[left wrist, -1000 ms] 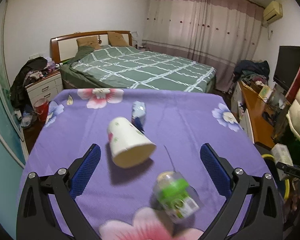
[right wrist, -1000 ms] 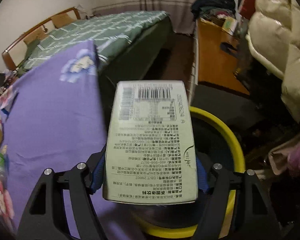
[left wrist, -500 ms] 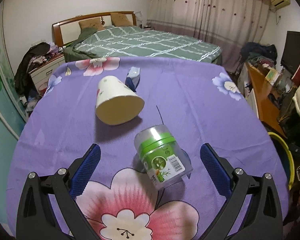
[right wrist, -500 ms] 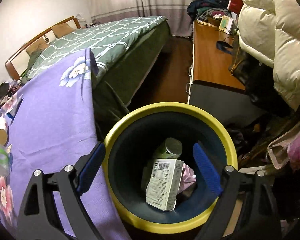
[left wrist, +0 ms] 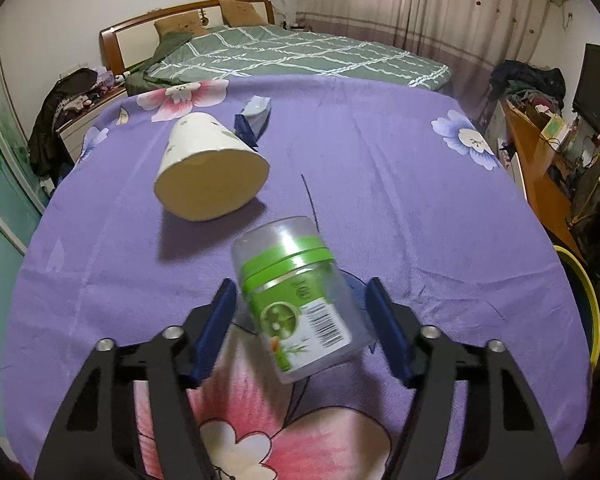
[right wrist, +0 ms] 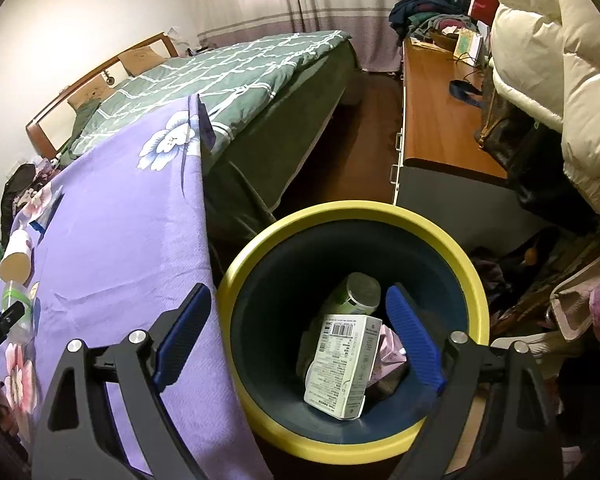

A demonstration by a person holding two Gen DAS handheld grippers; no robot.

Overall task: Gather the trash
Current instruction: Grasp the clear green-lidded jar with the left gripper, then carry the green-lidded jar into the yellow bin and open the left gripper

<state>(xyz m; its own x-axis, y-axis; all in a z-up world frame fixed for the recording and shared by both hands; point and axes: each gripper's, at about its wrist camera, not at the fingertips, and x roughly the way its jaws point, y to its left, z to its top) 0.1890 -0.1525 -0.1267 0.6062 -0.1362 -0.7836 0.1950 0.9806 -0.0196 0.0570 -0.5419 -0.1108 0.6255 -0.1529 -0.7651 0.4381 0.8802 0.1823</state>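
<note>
clear plastic jar (left wrist: 300, 300) with green band lies tilted on purple cloth (left wrist: 400, 200), bracketed by left gripper (left wrist: 302, 330), narrower than 0.5 s ago, pads not yet touching. right gripper (right wrist: 298, 338) hangs wide and empty above yellow-rimmed bin (right wrist: 440, 236), white carton (right wrist: 344, 364) inside since release. paper cup (left wrist: 210, 172) and blue wrapper (left wrist: 254, 118) wait farther off.

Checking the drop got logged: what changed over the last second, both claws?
The right claw let go of the white printed carton, which now lies in the yellow-rimmed dark bin; it hangs open above. The left claw advanced to straddle the clear green-labelled plastic jar, narrowing, contact unclear. The paper cup and blue wrapper stayed put.
</note>
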